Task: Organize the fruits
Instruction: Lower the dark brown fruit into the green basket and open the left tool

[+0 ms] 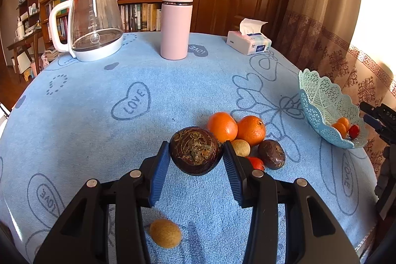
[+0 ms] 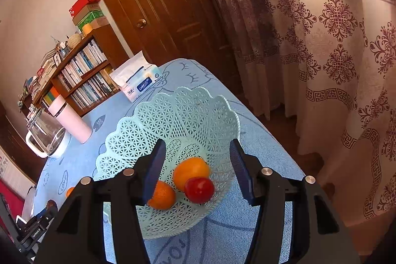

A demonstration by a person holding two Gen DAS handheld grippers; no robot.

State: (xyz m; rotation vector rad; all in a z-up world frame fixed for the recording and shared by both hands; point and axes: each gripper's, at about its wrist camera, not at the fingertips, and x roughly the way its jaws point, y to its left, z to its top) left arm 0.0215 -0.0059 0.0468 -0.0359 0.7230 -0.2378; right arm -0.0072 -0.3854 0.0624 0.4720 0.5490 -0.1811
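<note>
My left gripper (image 1: pixel 195 152) is shut on a dark brown round fruit (image 1: pixel 195 151), held just above the blue tablecloth. Behind it lie two oranges (image 1: pixel 222 126), a small tan fruit (image 1: pixel 241 147), another dark fruit (image 1: pixel 271 154) and a red fruit (image 1: pixel 256 162). A tan oval fruit (image 1: pixel 165 233) rests under the left gripper. My right gripper (image 2: pixel 197 144) stands open over the pale lattice basket (image 2: pixel 138 115), nothing between its pads. In the basket lie an orange (image 2: pixel 190 171), a smaller orange (image 2: pixel 162 194) and a red fruit (image 2: pixel 199 189).
A glass kettle (image 1: pixel 94 21), a pink flask (image 1: pixel 176 21) and a tissue pack (image 1: pixel 248 41) stand at the far side of the table. The basket (image 1: pixel 321 100) sits near the right table edge, by the patterned curtain (image 2: pixel 334 53).
</note>
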